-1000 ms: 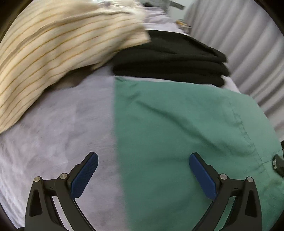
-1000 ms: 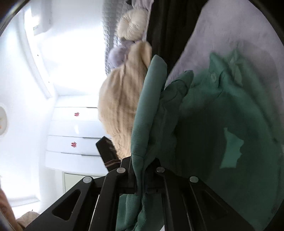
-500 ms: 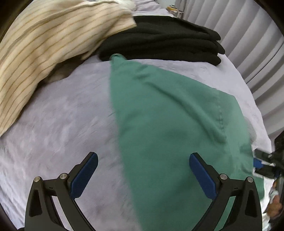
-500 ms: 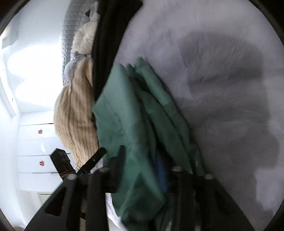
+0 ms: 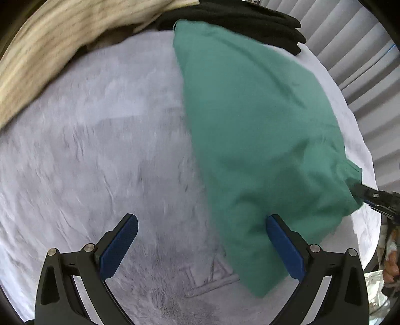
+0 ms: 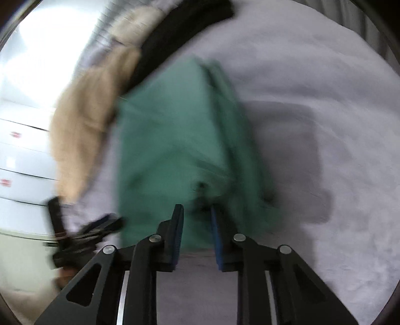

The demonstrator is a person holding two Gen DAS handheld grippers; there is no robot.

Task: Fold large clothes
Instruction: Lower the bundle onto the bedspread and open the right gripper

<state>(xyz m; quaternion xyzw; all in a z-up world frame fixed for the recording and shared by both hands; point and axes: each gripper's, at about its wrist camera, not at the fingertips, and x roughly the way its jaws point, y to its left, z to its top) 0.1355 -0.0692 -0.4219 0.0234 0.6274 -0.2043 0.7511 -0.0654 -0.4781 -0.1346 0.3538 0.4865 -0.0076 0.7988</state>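
Green cloth, a folded garment (image 5: 260,140), lies on the pale grey blanket (image 5: 100,150) that covers the bed, running from the black stack (image 5: 240,22) at the far side down towards me. My left gripper (image 5: 202,247) hangs over the blanket with its blue pads spread wide and nothing between them; the near corner of the green garment lies just under and beside its right-hand finger (image 5: 285,247). My right gripper (image 6: 196,237) sits at the garment's other near edge (image 6: 175,150); its jaws have just been closing, a narrow gap shows between the pads, and green fabric lies in that gap, though blur hides whether they pinch it. Cream striped cloth (image 5: 62,42) is heaped at the far left.
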